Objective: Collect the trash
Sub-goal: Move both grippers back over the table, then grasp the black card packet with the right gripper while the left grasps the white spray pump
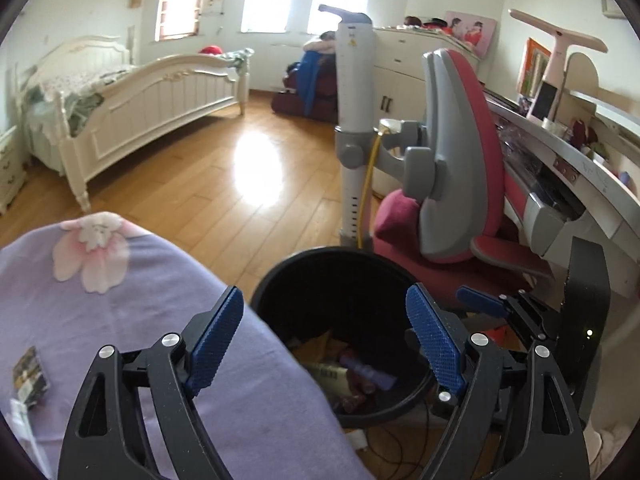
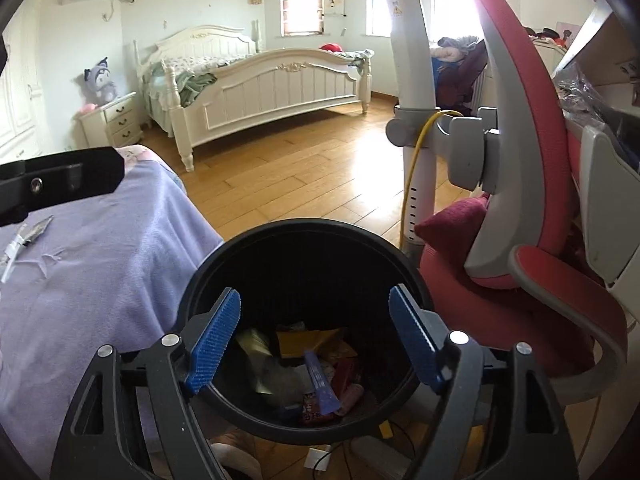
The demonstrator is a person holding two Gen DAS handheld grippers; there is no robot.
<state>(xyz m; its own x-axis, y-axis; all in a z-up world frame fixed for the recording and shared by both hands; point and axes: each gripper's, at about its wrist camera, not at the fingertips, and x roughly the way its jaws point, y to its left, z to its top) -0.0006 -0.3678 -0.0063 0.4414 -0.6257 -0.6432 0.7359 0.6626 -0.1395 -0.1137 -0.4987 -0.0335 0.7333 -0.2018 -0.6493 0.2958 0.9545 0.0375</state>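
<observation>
I see both hand-held grippers over black trash bin [image 2: 308, 264].

Right hand-held gripper [image 2: 314, 344]: jaws spread wide, nothing between them, bin mouth directly below.

Left hand-held gripper [image 1: 324, 344]: released too, nothing between blue pads [image 1: 218, 340]; left pad over purple bedspread [image 1: 120, 320], right pad over bin.

Trash wrappers [image 2: 316, 376] lie on bin bottom.

More trash on bedspread: small packet [image 1: 31, 376] at 9 o'clock of left hand-held gripper.

Pink chair [image 2: 532, 200] at 3 o'clock of bin.

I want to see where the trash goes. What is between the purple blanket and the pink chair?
The black trash bin stands on the floor between the purple blanket and the pink chair, with wrappers inside. The right wrist view shows it best.
</observation>
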